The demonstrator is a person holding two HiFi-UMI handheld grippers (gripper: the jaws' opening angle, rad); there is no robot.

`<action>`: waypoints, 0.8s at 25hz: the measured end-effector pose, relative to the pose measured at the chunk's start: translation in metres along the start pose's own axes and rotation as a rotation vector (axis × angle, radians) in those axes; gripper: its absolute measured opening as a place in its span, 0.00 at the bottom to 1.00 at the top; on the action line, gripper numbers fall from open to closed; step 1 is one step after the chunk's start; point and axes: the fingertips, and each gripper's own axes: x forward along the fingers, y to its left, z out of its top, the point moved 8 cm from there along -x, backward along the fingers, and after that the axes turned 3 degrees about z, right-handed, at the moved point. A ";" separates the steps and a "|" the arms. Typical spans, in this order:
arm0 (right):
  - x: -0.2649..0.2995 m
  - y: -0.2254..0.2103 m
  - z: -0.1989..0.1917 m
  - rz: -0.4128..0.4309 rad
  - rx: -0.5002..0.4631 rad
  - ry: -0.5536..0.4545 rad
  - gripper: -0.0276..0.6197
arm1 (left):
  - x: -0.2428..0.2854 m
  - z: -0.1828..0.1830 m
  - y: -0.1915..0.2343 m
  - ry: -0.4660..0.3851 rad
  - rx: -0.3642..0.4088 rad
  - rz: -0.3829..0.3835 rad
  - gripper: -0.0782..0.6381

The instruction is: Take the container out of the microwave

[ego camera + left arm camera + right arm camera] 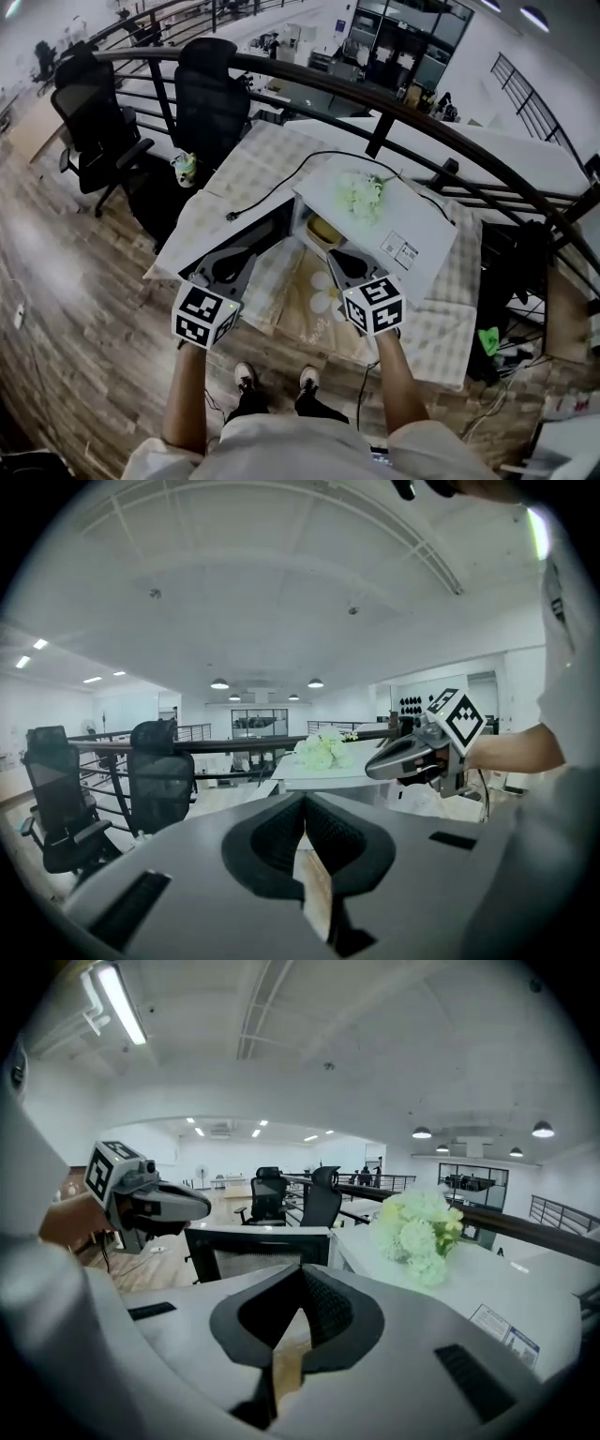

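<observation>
Nearest, the left claw (234,265) and the right claw (340,262) are both clenched and empty, held over the near edge of the surface (441,330). Just beyond them the microwave (417,234) has its door (267,234) open to the left. The container (324,229), pale yellow, sits inside close to the opening. It looks light and rigid, probably smooth-sided, so its near rim seems the surest hold. Flowers (361,192) lie on the microwave's top.

An open-plan office on a railed upper level: two black swivel chairs (94,131) at ten o'clock, a dark railing (379,136) beyond the bench (248,164), glass-fronted rooms (403,42) at one o'clock.
</observation>
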 end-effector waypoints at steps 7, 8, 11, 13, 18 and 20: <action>0.076 -0.010 -0.044 -0.073 -0.091 0.182 0.10 | 0.013 -0.047 0.014 0.076 -0.046 -0.035 0.13; 0.087 -0.013 -0.050 -0.089 -0.104 0.203 0.12 | 0.015 -0.052 0.016 0.087 -0.050 -0.038 0.13; 0.117 -0.020 -0.065 -0.133 -0.161 0.268 0.19 | 0.016 -0.068 0.018 0.116 -0.058 -0.042 0.13; 0.137 -0.027 -0.074 -0.157 -0.199 0.298 0.22 | 0.017 -0.079 0.019 0.135 -0.065 -0.040 0.13; 0.180 -0.044 -0.096 -0.215 -0.284 0.394 0.25 | 0.023 -0.102 0.018 0.178 -0.070 -0.052 0.13; 0.192 -0.049 -0.102 -0.236 -0.337 0.445 0.27 | 0.024 -0.109 0.018 0.193 -0.072 -0.052 0.13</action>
